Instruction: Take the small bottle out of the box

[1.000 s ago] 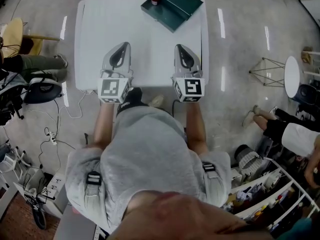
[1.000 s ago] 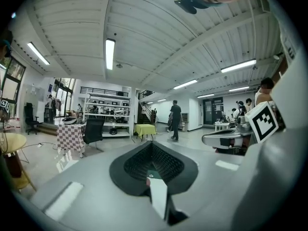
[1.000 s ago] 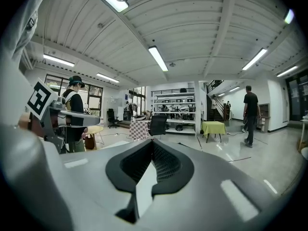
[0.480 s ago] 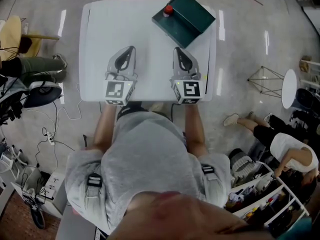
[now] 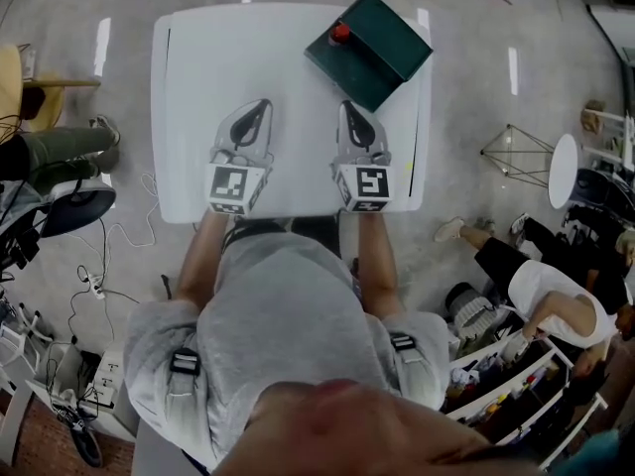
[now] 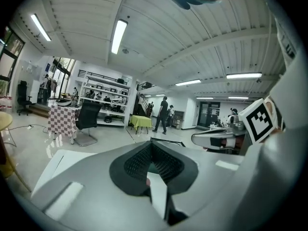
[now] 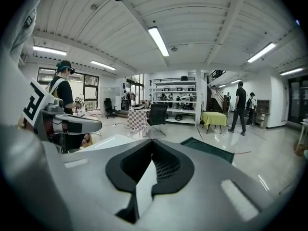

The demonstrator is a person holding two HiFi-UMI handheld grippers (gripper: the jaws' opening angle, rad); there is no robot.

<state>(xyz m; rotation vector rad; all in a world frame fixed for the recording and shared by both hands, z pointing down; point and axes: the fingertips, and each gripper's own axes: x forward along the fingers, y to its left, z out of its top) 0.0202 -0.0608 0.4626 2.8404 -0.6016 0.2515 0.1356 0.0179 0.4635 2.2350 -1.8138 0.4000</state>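
A dark green box (image 5: 382, 43) lies open at the far right corner of the white table (image 5: 218, 58). A small bottle with a red cap (image 5: 340, 33) stands at the box's left end. My left gripper (image 5: 260, 104) and right gripper (image 5: 345, 107) hover side by side over the near half of the table, both pointing away from me. Each is shut with nothing between its jaws. The right gripper's tip is a short way in front of the box. In the right gripper view the box (image 7: 207, 149) shows just beyond the shut jaws (image 7: 152, 141), to their right.
A seated person's leg (image 5: 60, 152) and cables (image 5: 99, 266) are on the floor left of the table. Right of it stand a wire frame (image 5: 516, 152) and a round white stool (image 5: 561, 167), with another person (image 5: 536, 286) and cluttered shelves further right.
Both grippers have moved forward from the table's near edge out over its surface, closer to the green box. Their jaws have stayed shut.
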